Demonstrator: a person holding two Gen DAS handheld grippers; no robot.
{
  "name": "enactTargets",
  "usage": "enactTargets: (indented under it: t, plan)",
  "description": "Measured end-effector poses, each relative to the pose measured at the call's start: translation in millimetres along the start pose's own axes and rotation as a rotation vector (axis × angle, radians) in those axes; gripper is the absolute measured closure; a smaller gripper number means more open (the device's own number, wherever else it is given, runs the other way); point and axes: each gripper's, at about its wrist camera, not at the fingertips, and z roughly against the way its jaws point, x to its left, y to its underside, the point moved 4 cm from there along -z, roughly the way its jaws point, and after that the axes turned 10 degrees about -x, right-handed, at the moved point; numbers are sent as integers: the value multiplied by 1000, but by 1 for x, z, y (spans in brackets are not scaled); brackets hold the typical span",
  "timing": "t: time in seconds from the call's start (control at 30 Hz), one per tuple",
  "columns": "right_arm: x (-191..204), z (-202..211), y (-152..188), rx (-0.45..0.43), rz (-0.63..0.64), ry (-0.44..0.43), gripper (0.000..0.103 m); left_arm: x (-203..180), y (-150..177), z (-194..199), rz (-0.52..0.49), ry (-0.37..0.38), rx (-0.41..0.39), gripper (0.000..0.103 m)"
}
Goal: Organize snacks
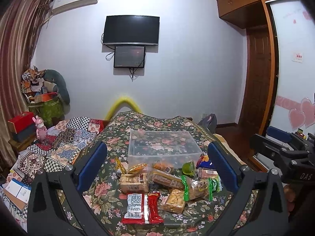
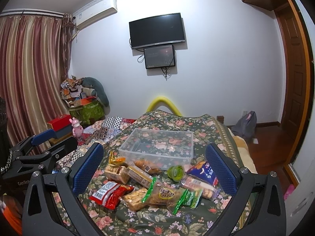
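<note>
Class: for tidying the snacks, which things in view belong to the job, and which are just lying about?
Belongs to the job:
clear plastic box
red snack packet
green jelly cup
blue chip bag
peanut brittle bar

Just lying about:
pink rabbit figure
television
grey backpack

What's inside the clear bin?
The clear bin holds no snacks; only the floral cloth shows through its floor. The snack pile lies in front, and packets hide its near lower wall.
</note>
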Motion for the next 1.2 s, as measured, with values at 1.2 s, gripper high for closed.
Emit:
enactTargets:
  t: [1.2]
  plan:
    - [-45,-81,113,453,-92,4,10,47,149,-97,-20,28,513,13]
